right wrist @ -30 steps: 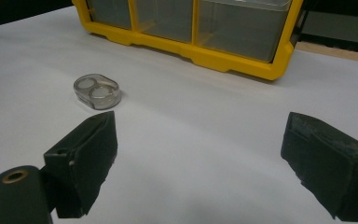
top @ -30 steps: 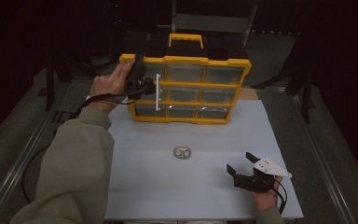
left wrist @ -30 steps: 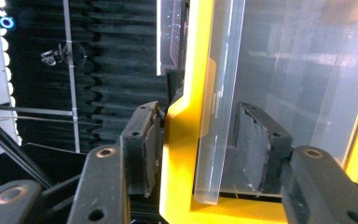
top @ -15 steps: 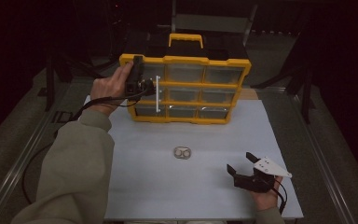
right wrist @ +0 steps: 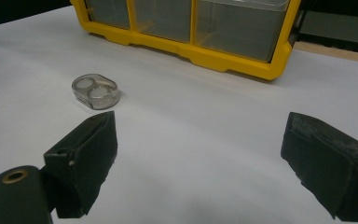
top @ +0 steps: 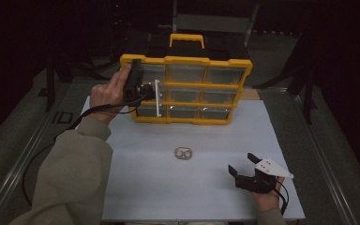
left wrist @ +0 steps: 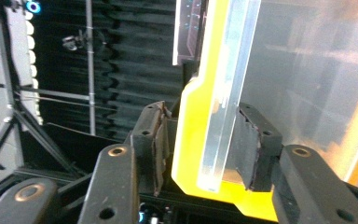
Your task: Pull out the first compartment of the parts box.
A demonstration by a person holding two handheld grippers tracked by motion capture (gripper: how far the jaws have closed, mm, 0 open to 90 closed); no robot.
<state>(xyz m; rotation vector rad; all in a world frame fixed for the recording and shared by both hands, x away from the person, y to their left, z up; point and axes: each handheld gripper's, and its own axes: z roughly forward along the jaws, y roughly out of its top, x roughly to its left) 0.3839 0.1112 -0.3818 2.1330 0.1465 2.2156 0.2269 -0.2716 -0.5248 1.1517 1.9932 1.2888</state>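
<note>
One yellow nine-drawer organizer (top: pixel 187 89), its edge between the left gripper (left wrist: pixel 200 140) jaws; right gripper (right wrist: pixel 200 163) wide open, empty, near one clear two-ring piece (right wrist: pixel 95 91).

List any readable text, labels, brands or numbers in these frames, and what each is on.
None readable.
Yellow drawer organizer: no legible brand or label on frame or clear drawers.
Small clear two-ring piece on the white table: unmarked.
Left gripper and right gripper: no markings visible on the black jaws.
</note>
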